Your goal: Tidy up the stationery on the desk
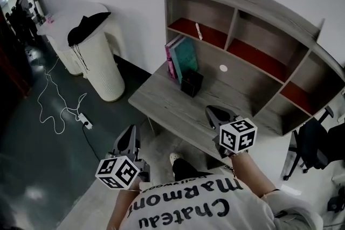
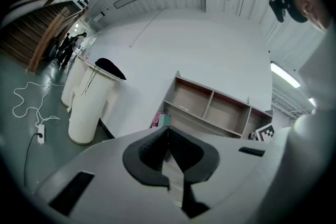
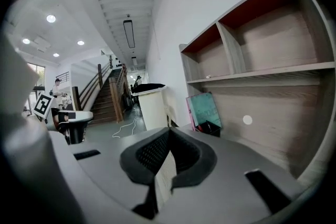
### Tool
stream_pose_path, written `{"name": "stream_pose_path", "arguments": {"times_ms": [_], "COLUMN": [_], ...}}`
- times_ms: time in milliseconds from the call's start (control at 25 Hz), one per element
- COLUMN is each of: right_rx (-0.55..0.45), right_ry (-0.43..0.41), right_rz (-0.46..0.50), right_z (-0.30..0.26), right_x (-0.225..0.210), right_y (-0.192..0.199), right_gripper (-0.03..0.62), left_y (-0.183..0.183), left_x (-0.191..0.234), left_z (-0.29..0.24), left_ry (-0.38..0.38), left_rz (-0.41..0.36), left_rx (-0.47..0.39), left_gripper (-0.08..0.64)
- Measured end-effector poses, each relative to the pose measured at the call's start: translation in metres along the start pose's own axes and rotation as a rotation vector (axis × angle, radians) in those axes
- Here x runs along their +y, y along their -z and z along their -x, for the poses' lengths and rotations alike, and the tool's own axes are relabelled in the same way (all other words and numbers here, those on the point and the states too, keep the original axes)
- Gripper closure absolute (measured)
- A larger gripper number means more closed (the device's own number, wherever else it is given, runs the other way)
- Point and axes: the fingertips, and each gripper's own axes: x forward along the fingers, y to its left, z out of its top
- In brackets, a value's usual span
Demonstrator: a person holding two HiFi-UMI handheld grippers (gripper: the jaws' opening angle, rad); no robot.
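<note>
Books stand at the back left of the desk against the hutch, a black box just in front of them. A slim pen lies on the red top-left shelf. Both tongs are pressed together with nothing between: the left gripper hangs off the desk's front edge over the floor, the right gripper over the desk's front

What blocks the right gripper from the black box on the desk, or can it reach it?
Probably yes: only bare desk lies between the right gripper and the black box. Its jaws are shut, so they must open first.
</note>
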Motion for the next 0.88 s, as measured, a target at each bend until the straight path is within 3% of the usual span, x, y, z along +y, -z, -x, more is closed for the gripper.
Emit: {"name": "stream_pose_path", "arguments": {"times_ms": [400,640,880], "right_rx": [-0.088,-0.170,-0.215], "right_ry": [0.030,0.032,0.017], "right_rz": [0.001,0.048,0.076], "right_z": [-0.058,-0.096,-0.128], "right_x": [-0.054,-0.079,-0.093], "right_y": [-0.064,-0.116,-0.155], "right_gripper": [0.581,0.581,0.581], "left_y": [-0.026,-0.049,-0.068], "left_x": [0.039,0.045,0.040], "left_z": [-0.017,-0.052,-0.092], "left_ry": [-0.101,-0.101,-0.081], "left_rz": [-0.050,-0.125,-0.095], "left_rx": [-0.006,-0.014,-0.046], "left_gripper": [0.545,0.545,0.545]}}
